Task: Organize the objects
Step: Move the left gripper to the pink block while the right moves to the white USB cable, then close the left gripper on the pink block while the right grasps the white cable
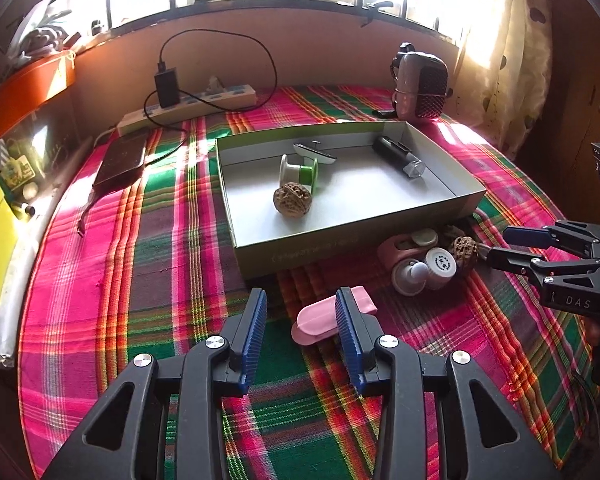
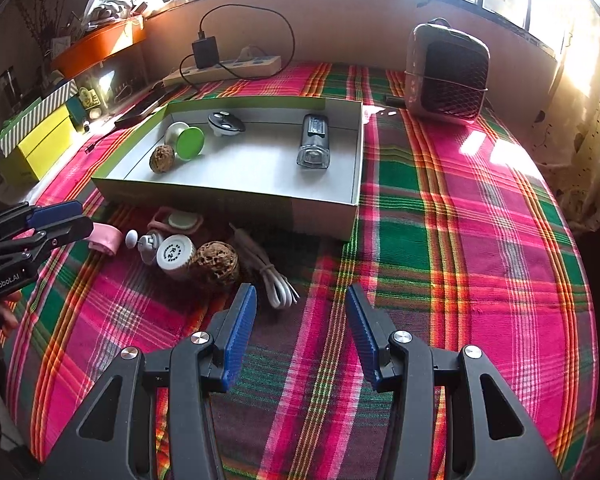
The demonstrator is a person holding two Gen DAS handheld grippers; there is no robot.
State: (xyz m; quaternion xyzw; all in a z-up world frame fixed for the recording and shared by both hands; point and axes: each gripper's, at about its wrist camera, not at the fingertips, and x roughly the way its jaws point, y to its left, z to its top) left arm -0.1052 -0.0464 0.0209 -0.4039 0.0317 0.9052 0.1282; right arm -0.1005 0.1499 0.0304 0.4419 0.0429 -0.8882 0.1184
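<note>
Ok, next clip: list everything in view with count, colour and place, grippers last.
shallow cardboard box: 1, green outside, white inside, centre of cloth
wrinkled walnuts: 2, brown, one in box, one on cloth in front of box
green-ended spool: 1, in box
black torch-like cylinder: 1, in box
small oval grey gadget: 1, in box
flat pink case: 1, on cloth by left fingers
white round-capped bottle: 1, in front of box
coiled white cable: 1, beside walnut
pink mesh-fronted heater: 1, back right
white power strip: 1, back
plaid tablecloth: 1, pink-green
left gripper: open
right gripper: open
</note>
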